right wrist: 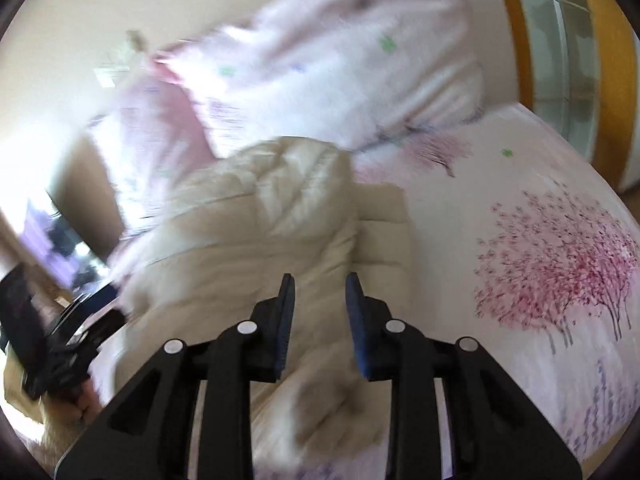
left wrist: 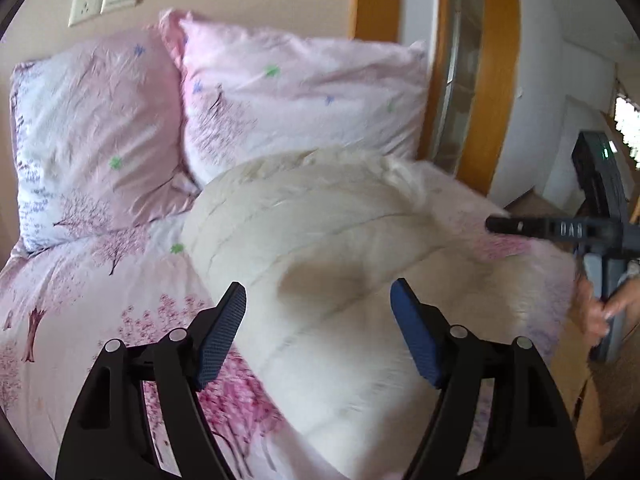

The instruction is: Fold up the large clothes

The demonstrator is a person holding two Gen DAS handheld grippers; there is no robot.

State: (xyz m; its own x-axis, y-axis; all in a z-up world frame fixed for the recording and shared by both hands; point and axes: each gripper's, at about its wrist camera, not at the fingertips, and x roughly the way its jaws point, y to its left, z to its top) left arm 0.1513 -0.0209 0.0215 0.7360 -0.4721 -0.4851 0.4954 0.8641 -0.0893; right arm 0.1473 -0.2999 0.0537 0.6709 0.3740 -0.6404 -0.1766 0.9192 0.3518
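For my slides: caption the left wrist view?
Open left gripper above cream quilted jacket on pink blossom-print bedsheet.

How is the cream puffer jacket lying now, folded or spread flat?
Partly folded, not flat: the cream puffer jacket is bunched on the bed sheet, with one quilted layer doubled over another. Neither tongs grip it.

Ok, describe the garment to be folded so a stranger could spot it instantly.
Start at the bed with the pink cherry-tree sheet. Below the two pink pillows lies a puffy cream quilted jacket. It is the only plain, unprinted fabric there.
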